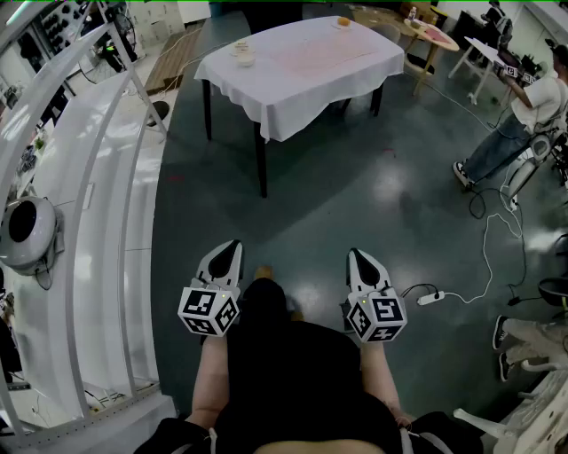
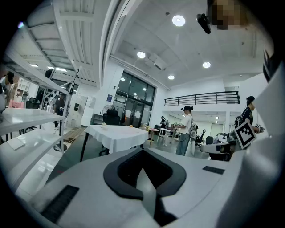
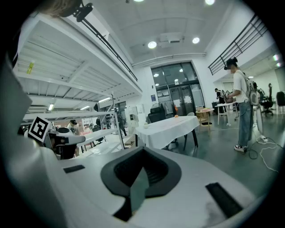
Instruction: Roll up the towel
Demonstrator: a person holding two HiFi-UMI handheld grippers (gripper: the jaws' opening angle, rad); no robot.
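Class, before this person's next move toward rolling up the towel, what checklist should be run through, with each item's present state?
1. Left gripper empty, jaws shut: ok.
2. Right gripper empty, jaws shut: ok.
3. Towel lying flat, unrolled: ok.
4. Towel within reach: not ok; the table stands far ahead across the floor.
5. Bowl apart from the towel: ok.
6. Cable off the walking path: ok, it lies to the right.

Far across grey floor (image 1: 355, 195): white-draped table (image 1: 288, 111) bearing flat pale-pink towel (image 1: 319, 55), small cream bowl (image 1: 243, 55) left, small orange item (image 1: 343, 22) far right.
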